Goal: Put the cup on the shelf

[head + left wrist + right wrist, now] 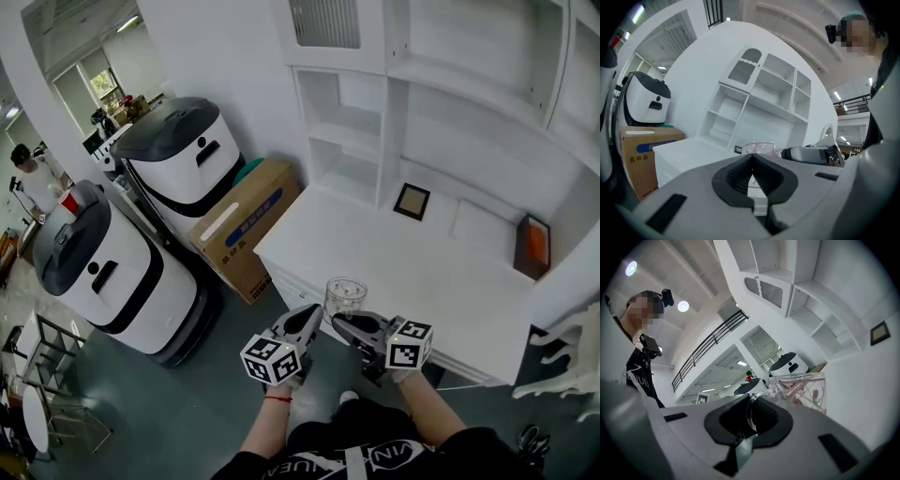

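Note:
A clear glass cup (345, 296) with a pink pattern hangs over the front edge of the white desk (441, 281). My right gripper (341, 324) is shut on the cup's clear handle (749, 412), and the cup's body (802, 391) stands just past its jaws. My left gripper (312, 321) is close beside it on the left, shut with nothing between its jaws (751, 160). From the left gripper view the cup (761, 147) and the right gripper (806, 153) show just beyond its tips. The white shelf unit (349, 141) rises at the desk's back.
A small picture frame (412, 201) and an orange box (532, 246) lie on the desk. A cardboard box (246, 225) and two white-and-black machines (183, 159) (103, 267) stand on the floor at the left. A white chair (562, 366) is at the right.

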`<state>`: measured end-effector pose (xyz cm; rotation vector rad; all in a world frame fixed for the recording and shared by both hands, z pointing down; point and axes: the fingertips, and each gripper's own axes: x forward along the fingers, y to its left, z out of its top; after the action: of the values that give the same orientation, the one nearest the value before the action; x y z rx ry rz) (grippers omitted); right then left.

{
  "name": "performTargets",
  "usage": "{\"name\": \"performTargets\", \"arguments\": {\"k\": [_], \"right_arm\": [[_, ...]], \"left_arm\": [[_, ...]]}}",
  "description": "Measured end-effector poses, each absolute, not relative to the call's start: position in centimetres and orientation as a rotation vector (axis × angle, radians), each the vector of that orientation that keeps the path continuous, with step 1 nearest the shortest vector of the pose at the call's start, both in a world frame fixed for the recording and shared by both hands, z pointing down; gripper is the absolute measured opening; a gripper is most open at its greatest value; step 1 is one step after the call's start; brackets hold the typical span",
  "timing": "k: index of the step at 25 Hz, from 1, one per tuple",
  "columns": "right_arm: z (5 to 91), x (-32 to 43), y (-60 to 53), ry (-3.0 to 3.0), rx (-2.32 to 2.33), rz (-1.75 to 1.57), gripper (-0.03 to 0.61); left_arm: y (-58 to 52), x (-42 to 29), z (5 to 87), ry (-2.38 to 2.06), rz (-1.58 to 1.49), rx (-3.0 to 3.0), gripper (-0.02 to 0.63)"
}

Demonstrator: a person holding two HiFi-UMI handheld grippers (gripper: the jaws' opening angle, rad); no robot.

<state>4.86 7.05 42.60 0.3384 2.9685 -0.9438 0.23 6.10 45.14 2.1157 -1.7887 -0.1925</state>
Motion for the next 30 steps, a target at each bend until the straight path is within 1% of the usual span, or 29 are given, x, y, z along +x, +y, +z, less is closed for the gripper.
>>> {"name": "performTargets", "arguments": {"k": [10, 22, 30], "right_arm": [[43.1, 2.5, 1.0, 2.996, 0.301, -0.909, 0.015], [43.7, 0.8, -2.7, 3.002, 0.249, -0.918, 0.015], [44.6, -2.5, -6.6, 2.999, 0.085, -0.935, 0.015]], "left_arm": [[-0.4, -1.8, 45.6, -1.753, -0.216, 2.151, 0.005], [-4.5, -3.3, 46.3, -1.702, -0.219, 2.169, 0.005], [-9.0, -6.3, 46.9, -1.57, -0.206, 2.24, 0.005]]}}
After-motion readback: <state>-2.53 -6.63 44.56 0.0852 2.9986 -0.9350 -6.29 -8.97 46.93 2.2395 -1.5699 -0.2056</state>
